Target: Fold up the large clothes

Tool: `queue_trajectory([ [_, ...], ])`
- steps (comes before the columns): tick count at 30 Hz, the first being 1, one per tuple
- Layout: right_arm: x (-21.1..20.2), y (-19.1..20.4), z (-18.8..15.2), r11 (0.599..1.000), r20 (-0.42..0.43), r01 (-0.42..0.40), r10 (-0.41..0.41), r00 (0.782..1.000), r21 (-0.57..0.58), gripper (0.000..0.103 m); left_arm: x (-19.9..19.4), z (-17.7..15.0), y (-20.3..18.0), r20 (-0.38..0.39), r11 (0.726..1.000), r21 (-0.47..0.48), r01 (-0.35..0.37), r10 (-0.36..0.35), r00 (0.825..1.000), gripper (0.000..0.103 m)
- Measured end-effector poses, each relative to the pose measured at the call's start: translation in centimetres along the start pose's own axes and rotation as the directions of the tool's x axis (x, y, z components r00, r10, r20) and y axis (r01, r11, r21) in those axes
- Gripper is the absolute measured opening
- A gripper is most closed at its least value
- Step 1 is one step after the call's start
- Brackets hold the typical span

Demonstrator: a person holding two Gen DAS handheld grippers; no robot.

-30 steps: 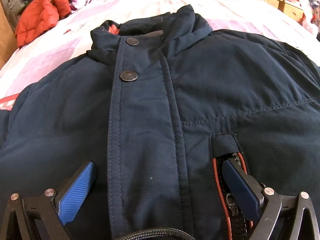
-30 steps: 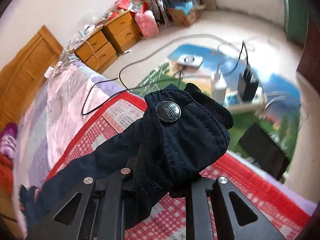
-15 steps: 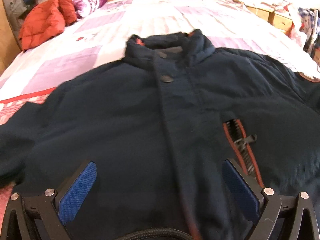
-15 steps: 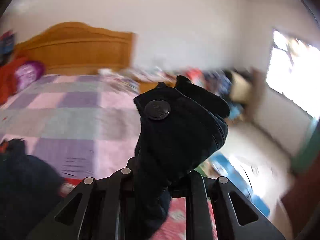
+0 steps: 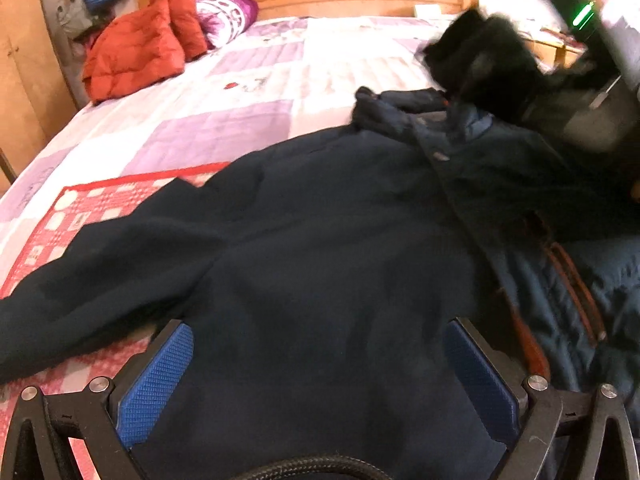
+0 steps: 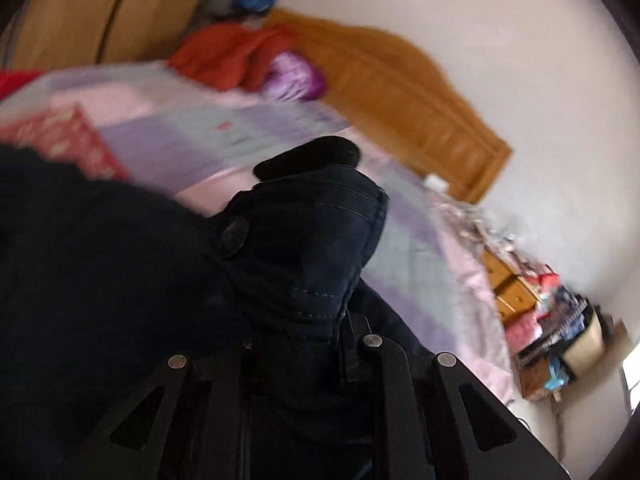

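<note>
Left gripper (image 5: 320,376) gapes wide above the navy jacket (image 5: 320,248) on the bed (image 5: 240,92). Only the right wrist view shows the right gripper (image 6: 296,344) clamped on the sleeve cuff (image 6: 312,240); snap button (image 6: 235,236) lettering unreadable.

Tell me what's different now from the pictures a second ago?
The right claw has swung the sleeve cuff from the bed's edge over the navy jacket, toward the collar. The left claw pulled back, showing more jacket. Unchanged: right claw shut on the cuff, left claw open and empty, orange jacket by the headboard.
</note>
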State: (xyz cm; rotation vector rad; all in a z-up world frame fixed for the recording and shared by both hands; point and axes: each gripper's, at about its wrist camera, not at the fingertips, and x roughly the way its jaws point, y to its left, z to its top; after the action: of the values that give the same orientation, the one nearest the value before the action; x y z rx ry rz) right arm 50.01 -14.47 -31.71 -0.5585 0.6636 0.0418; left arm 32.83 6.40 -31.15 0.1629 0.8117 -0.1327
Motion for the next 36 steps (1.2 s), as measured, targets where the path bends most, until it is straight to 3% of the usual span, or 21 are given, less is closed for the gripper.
queue_trajectory([
  [6, 2.7, 5.8, -0.3, 0.998, -0.045, -0.056, 0.055, 0.997, -0.037, 0.019, 0.3, -1.8, 2.8, -0.013, 0.998, -0.06, -0.005, 0.004, 1.0, 0.103],
  [13, 3.7, 9.0, -1.5, 0.986, -0.064, -0.046, 0.036, 0.997, -0.159, 0.022, 0.7, -3.2, 4.3, -0.033, 0.995, -0.095, -0.007, 0.004, 0.999, 0.103],
  [19, 2.7, 10.6, -1.4, 0.979, -0.056, -0.113, 0.105, 0.993, -0.172, 0.058, 0.7, -3.0, 4.3, -0.036, 0.995, -0.099, -0.004, 0.001, 0.999, 0.103],
  [22, 1.5, 10.9, -1.4, 0.97, -0.06, -0.201, 0.194, 0.979, -0.136, 0.072, 0.8, -2.5, 4.2, -0.036, 0.994, -0.108, -0.002, -0.002, 0.999, 0.103],
  [26, -1.7, 8.5, -1.2, 0.939, -0.006, -0.344, 0.344, 0.939, -0.029, 0.08, 1.1, -1.4, 3.8, -0.034, 0.993, -0.115, 0.0, -0.004, 0.999, 0.103],
  [29, -5.0, 3.6, -1.8, 0.926, 0.09, -0.357, 0.347, 0.933, 0.123, 0.081, 1.4, 0.6, 2.8, -0.016, 0.994, -0.107, 0.021, -0.023, 1.0, 0.103],
  [31, -6.2, -1.1, -3.0, 0.926, 0.114, -0.276, 0.255, 0.96, 0.256, 0.085, 1.6, 2.6, 1.6, 0.016, 0.996, -0.085, 0.039, -0.038, 0.999, 0.103],
  [33, -6.5, -5.6, -4.9, 0.924, 0.07, -0.143, 0.126, 0.99, 0.354, 0.085, 2.0, 4.7, 0.0, 0.045, 0.996, -0.061, 0.063, -0.06, 0.997, 0.103],
  [36, -4.4, -11.7, -8.6, 0.893, -0.069, 0.004, 0.03, 0.997, 0.451, 0.085, 3.2, 8.3, -3.3, 0.082, 0.995, -0.019, 0.098, -0.096, 0.992, 0.103],
])
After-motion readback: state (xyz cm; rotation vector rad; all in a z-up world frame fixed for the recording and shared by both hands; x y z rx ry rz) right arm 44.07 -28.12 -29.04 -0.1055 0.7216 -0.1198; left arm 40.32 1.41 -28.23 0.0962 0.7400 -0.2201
